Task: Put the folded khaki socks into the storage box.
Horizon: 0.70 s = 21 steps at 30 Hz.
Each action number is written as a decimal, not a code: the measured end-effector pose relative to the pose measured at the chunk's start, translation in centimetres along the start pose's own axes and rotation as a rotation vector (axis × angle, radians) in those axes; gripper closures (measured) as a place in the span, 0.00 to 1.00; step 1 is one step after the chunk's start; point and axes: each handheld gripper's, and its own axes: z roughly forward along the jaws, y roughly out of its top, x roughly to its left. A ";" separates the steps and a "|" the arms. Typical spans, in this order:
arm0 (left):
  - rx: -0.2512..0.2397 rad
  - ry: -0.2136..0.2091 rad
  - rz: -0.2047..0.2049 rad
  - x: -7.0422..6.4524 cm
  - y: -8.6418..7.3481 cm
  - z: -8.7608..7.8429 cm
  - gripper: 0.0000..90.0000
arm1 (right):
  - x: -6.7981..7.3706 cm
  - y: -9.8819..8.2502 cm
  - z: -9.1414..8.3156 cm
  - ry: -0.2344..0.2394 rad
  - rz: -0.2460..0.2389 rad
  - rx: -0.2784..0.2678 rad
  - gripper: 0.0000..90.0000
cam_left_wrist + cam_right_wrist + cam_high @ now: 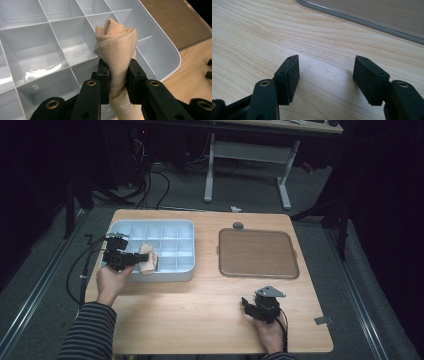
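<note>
From above, the left hand-held gripper (131,258) held a rolled beige sock (147,259) over the near edge of the grey divided organizer (186,226), while the right hand-held gripper (248,306) rested on the worktop (200,315) well to the organizer's right, near the brown tray (257,253). Along the left gripper's jaws, the sock (117,50) was pinched firmly, hanging above the organizer's (172,53) compartments, so it looked carried but not yet dropped in. Along the right hand-held gripper (325,75), the jaws stood wide and empty over bare wood.

Brown tray and a small grey piece on the wooden counter

The brown tray (258,253) lies flat on the counter's (200,315) right half; a small grey round piece (238,225) sits just beyond its far edge.
</note>
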 end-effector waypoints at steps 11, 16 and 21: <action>0.010 0.000 -0.002 0.2 0.8 0.9 0.84 | 0.0 0.0 0.0 0.004 -0.003 -0.001 0.42; 0.027 -0.024 -0.001 0.2 1.1 1.8 0.84 | 0.1 0.1 0.1 0.015 -0.014 -0.002 0.42; 0.063 -0.020 0.011 0.5 0.8 2.5 0.84 | 0.2 0.1 0.1 0.021 -0.017 -0.001 0.42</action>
